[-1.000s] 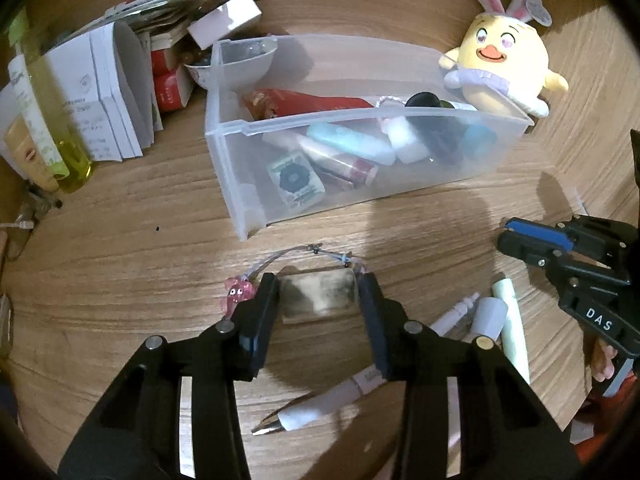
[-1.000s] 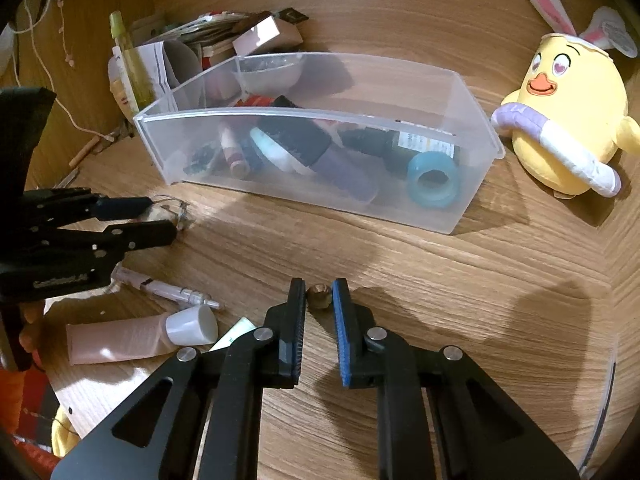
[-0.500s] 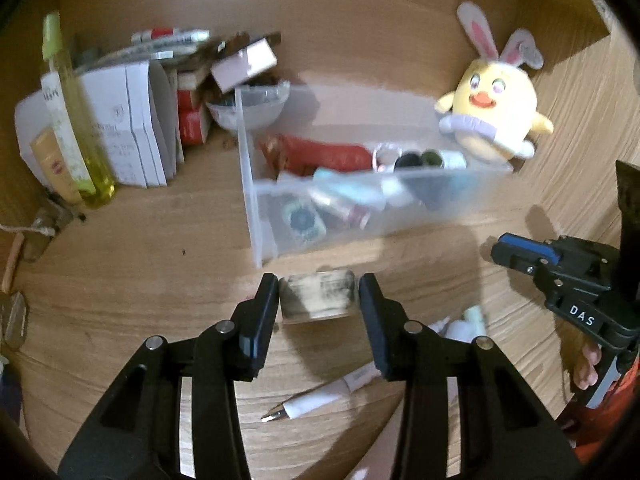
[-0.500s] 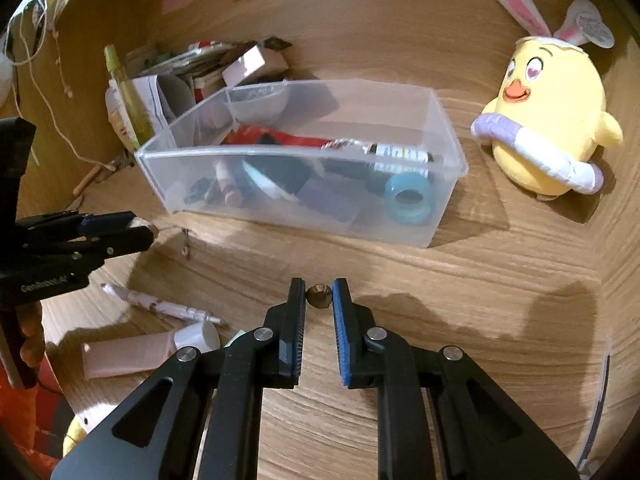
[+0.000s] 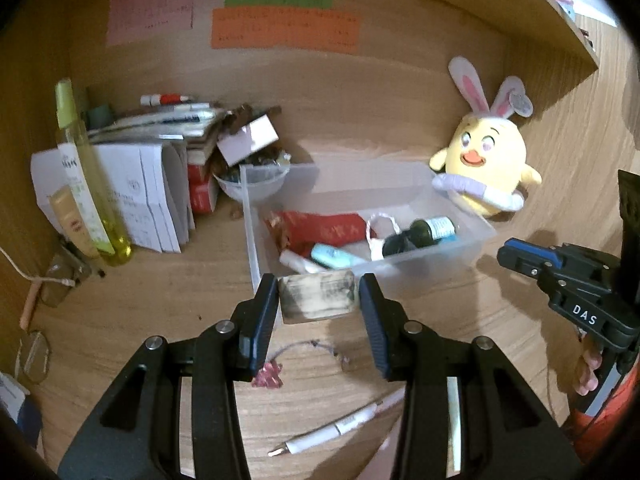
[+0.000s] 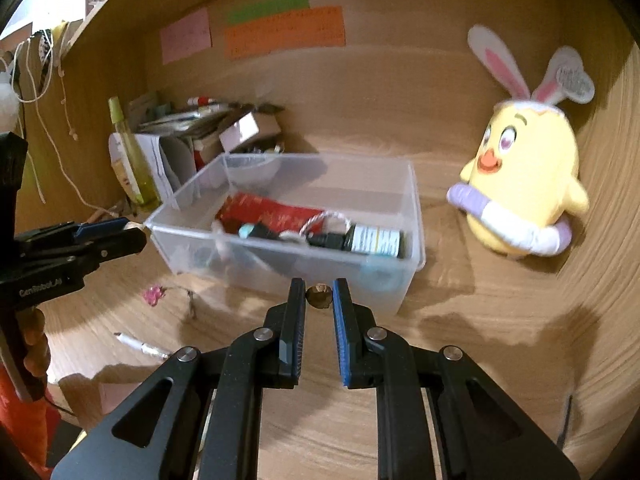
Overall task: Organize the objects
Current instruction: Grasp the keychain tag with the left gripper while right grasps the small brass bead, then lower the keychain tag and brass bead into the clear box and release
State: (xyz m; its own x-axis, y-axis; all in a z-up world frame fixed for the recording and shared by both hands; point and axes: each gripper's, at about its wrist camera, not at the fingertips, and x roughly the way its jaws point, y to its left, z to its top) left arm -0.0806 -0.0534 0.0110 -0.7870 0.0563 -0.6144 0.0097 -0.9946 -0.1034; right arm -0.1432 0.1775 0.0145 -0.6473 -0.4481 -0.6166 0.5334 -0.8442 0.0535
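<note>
My left gripper (image 5: 319,294) is shut on a small worn beige block (image 5: 317,297) and holds it in the air just in front of the clear plastic bin (image 5: 460,252). My right gripper (image 6: 319,294) is shut on a small brown nut-like thing (image 6: 319,296), raised before the bin's near wall (image 6: 280,268). The bin holds a red packet (image 5: 324,228), tubes and a dark bottle (image 6: 372,240). A pink charm on a cord (image 5: 269,374) and a white pen (image 5: 332,428) lie on the desk below.
A yellow plush chick with rabbit ears (image 5: 486,168) stands right of the bin. Papers, boxes and a bowl (image 5: 256,184) pile at the back left, with a tall yellow-green bottle (image 5: 86,176). Sticky notes (image 5: 284,28) hang on the back wall.
Both grippers have risen from the desk with their objects. The left one lifted the block off the cord and charm, toward the bin. The view now tilts up to the back wall.
</note>
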